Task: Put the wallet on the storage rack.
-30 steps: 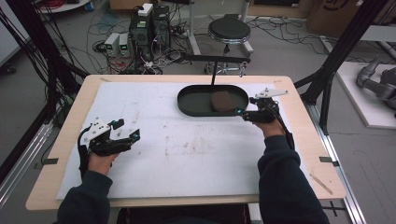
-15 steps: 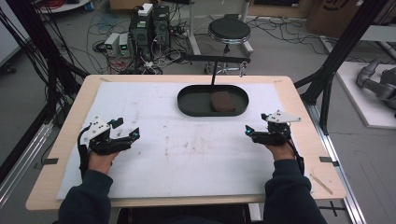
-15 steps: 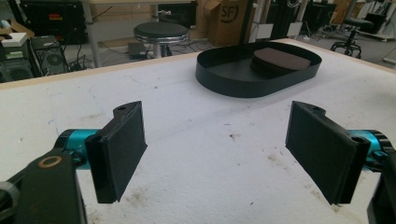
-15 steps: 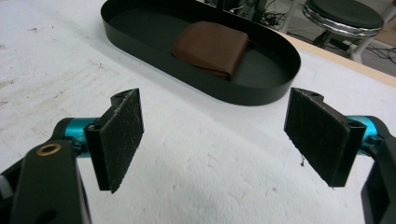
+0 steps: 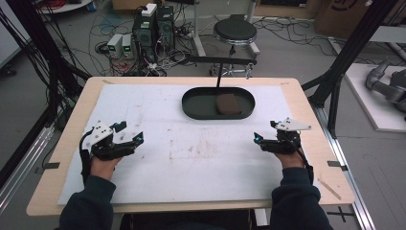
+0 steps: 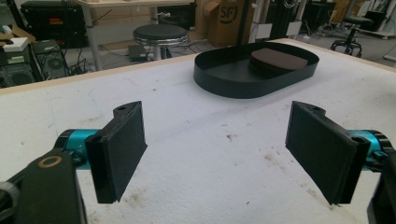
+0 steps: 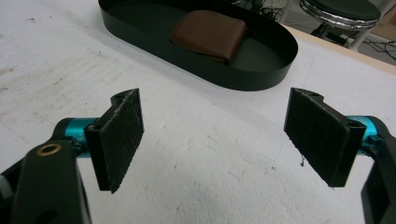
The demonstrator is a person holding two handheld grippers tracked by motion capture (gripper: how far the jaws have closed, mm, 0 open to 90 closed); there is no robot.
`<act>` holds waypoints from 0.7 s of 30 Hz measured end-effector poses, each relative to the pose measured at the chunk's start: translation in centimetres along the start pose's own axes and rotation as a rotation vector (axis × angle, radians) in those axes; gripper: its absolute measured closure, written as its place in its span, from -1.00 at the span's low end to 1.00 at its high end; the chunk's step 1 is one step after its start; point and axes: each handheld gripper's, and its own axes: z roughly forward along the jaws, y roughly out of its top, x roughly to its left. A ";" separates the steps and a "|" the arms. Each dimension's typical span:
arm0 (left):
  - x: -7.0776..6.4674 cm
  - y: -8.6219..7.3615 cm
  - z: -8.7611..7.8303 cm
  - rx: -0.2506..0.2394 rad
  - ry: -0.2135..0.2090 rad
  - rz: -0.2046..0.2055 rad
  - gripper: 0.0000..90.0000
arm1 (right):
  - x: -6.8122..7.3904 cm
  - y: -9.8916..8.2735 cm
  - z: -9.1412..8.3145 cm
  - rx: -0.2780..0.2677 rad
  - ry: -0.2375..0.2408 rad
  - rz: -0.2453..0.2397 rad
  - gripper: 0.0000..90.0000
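Resting on the white table cover [image 5: 191, 163]: left gripper [image 5: 130, 133], jaws wide apart, nothing between them. Right gripper [image 5: 264, 133], jaws having just spread wider, likewise empty. Black oval tray [image 5: 194, 106]: ahead of both grippers, between them, well apart from each. Brown folded wallet [image 5: 227, 104]: lying flat inside the tray, toward the end nearer the right gripper.

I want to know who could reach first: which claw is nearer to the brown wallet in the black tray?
Right. The right claw is below and slightly right of the brown wallet. The left claw is far on the left side, clearly farther away.
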 end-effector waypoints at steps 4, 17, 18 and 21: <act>-0.1 0.0 0.0 -0.002 -0.004 -0.003 -0.56 | 0.0 -0.1 0.0 0.001 -0.002 -0.001 -0.55; -0.2 -0.1 0.3 0.003 -0.011 -0.003 -0.56 | 0.1 -0.2 0.2 0.028 -0.015 -0.015 -0.55; -0.2 -0.1 0.3 0.004 -0.012 -0.004 -0.56 | 0.1 -0.2 0.3 0.029 -0.014 -0.016 -0.55; -0.1 -0.1 0.3 0.007 -0.010 -0.005 -0.56 | 0.1 -0.2 0.3 0.032 -0.017 -0.021 -0.55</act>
